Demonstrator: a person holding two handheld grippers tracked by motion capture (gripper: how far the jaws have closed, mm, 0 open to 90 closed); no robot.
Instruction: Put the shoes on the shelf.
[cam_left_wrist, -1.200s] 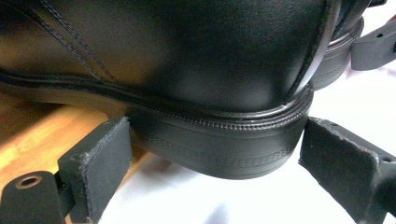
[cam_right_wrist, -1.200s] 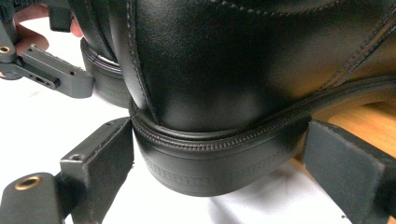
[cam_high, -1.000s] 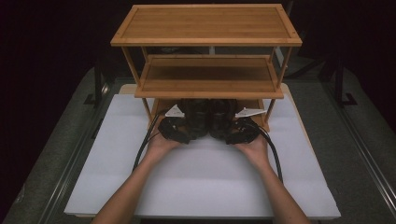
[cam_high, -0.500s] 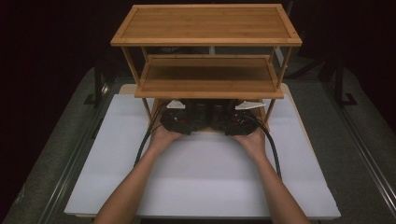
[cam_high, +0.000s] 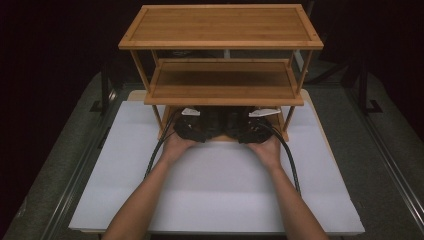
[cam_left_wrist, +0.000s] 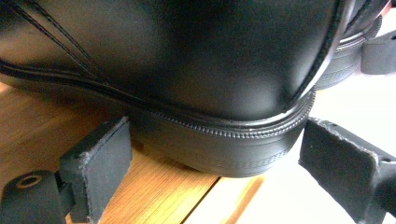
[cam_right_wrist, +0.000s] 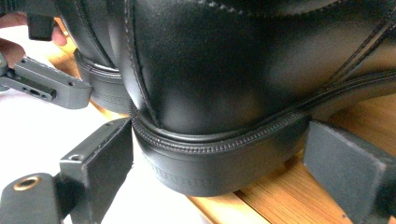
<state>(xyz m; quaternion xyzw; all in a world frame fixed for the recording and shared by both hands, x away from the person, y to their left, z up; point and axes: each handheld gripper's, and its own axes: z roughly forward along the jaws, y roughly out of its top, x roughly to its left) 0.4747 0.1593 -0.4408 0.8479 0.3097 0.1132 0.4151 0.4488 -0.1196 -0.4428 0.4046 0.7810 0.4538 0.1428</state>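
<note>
Two black leather shoes stand side by side on the bottom board of a bamboo rack (cam_high: 220, 25), heels toward me. In the left gripper view the left shoe's (cam_left_wrist: 187, 60) heel sits between the pads (cam_left_wrist: 95, 163) of my left gripper (cam_left_wrist: 219, 158), which touch both its sides. The right gripper view has the right shoe's (cam_right_wrist: 233, 70) heel held the same way by my right gripper (cam_right_wrist: 219, 163). From above, my left gripper (cam_high: 195, 125) and right gripper (cam_high: 250, 125) reach under the middle shelf (cam_high: 222, 82), which hides the shoes' fronts.
The bottom board (cam_right_wrist: 364, 112) ends just under the heels, with the white table cover (cam_high: 220, 190) in front of it. Rack posts (cam_high: 157, 117) flank both hands. The left gripper's jaw (cam_right_wrist: 46, 86) shows beside the right shoe. Dark floor and rails surround the table.
Both hands have pushed forward with the shoes, and the grippers now sit deeper under the middle shelf than a second ago.
</note>
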